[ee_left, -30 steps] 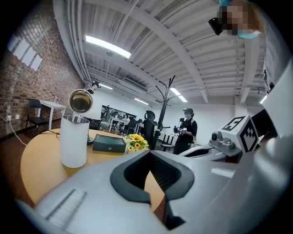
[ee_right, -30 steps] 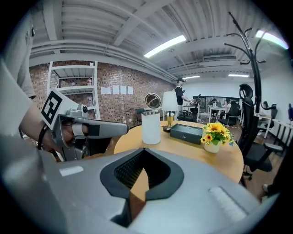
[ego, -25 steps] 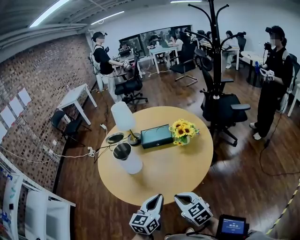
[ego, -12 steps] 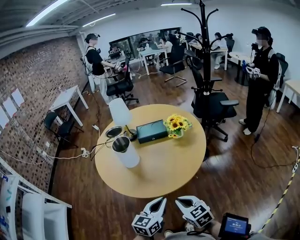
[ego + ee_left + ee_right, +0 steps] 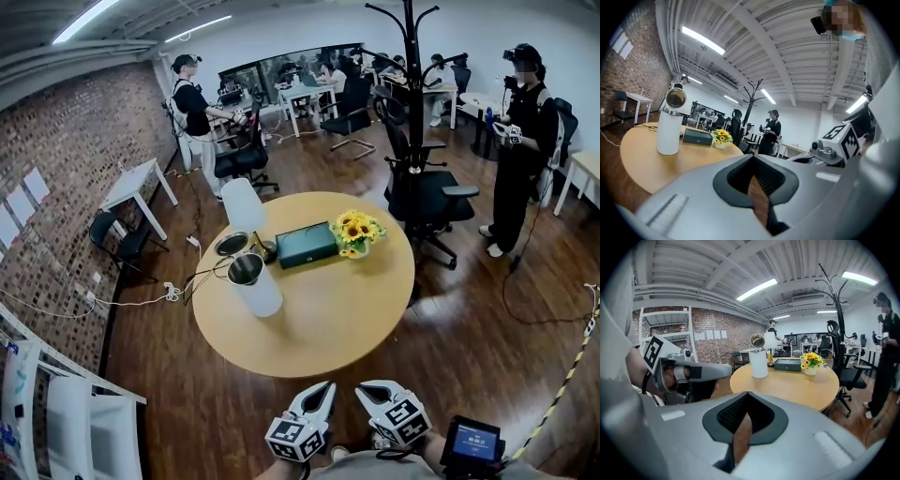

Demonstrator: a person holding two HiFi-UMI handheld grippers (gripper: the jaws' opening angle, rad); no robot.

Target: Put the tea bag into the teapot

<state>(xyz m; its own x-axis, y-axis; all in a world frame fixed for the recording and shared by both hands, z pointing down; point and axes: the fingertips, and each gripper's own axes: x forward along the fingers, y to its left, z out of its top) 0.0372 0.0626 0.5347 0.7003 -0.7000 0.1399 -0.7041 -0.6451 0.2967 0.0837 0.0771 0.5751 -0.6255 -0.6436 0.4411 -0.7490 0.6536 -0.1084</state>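
Here left gripper (image 5: 322,389) and right gripper (image 5: 366,391) hung short of round table (image 5: 328,319), jaws of both closed together, empty. On table stood white canister (image 5: 261,291), possibly teapot.

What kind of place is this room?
Probably an open office or lab: white desks, swivel chairs, and a round wooden table beside a brick wall.

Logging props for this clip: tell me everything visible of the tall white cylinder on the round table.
The tall white cylindrical container stands upright toward the left side of the round wooden table in the head view. Its body looks smooth, plain and matte. A round shiny metal lid is tipped up above its top, so it looks open. Only the table touches it.
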